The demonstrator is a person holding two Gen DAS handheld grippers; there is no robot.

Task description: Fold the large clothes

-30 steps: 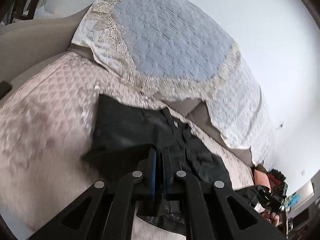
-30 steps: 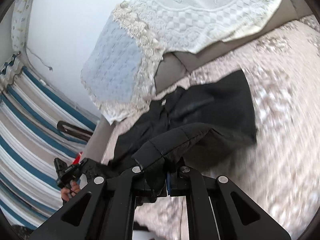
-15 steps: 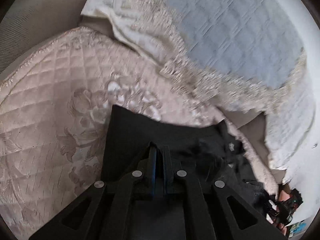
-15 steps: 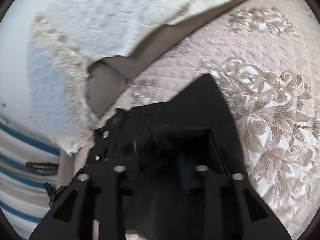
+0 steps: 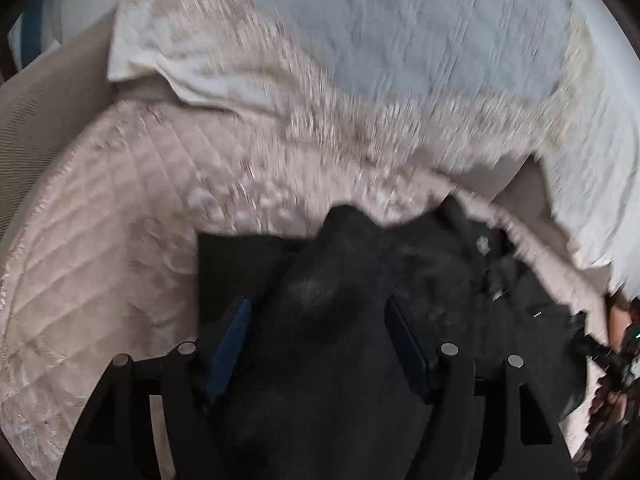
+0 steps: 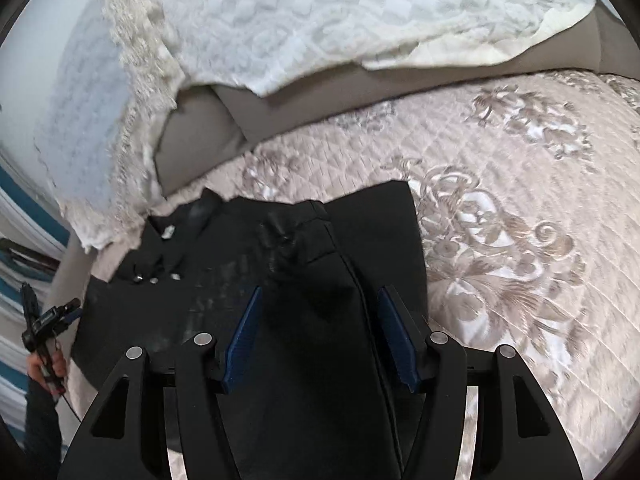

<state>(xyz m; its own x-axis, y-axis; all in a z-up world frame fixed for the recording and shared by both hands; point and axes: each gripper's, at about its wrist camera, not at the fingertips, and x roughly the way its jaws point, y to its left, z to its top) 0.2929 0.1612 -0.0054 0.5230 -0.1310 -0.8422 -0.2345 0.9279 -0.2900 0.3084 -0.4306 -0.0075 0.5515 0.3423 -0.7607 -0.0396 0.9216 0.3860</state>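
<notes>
A large black garment [image 5: 424, 268] lies on the quilted beige sofa seat [image 5: 120, 240], with one end folded over onto the rest. My left gripper [image 5: 316, 308] hovers over the folded cloth. Its jaws are opening, the blue pads [image 5: 234, 332] stand clear of the fabric, and black cloth shows below the gap. In the right wrist view the same garment [image 6: 216, 292] shows a folded edge with a seam. There my right gripper [image 6: 320, 296] is also opening, its pads [image 6: 394, 332] apart from the cloth lying between them. Small metal buttons sit near the garment's far left end.
The sofa backrest [image 6: 320, 92] is draped with a white lace cover [image 6: 320, 20] and a pale blue quilted cover [image 5: 420, 40]. A hand with the other gripper [image 5: 616, 352] shows at the right edge, and likewise at the left edge [image 6: 44, 328]. A striped cloth [image 6: 16, 208] hangs at far left.
Both grippers, shut on the black garment's end a second ago, came down over the seat, laid that end onto the garment and opened, letting the cloth go.
</notes>
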